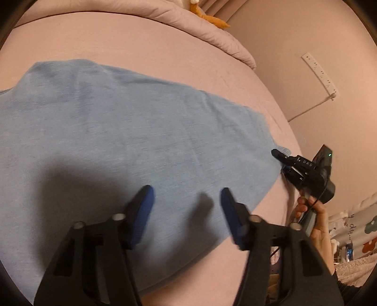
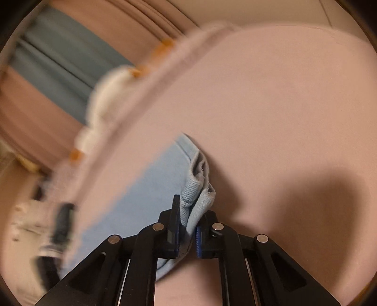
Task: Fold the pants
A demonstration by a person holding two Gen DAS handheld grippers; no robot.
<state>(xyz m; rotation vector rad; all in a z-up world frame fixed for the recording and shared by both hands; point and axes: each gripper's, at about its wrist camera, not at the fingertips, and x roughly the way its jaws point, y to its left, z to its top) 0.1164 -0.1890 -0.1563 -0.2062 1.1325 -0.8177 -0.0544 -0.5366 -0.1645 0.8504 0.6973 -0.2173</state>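
Observation:
Light blue pants [image 1: 122,131] lie spread flat on the pink bed [image 1: 165,54]. My left gripper [image 1: 187,197] is open and empty, hovering just above the near part of the cloth. My right gripper [image 1: 279,154] grips the pants at their right corner near the bed's edge. In the right wrist view the right gripper [image 2: 188,223] is shut on a bunched hem of the pants [image 2: 195,188], with the rest of the blue cloth [image 2: 150,188] stretching off to the left.
A rolled pink duvet [image 1: 212,30] lies along the far side of the bed, with an orange soft toy [image 1: 209,17] behind it. A white power strip [image 1: 320,73] lies on the floor to the right. The bed's right edge is close to the right gripper.

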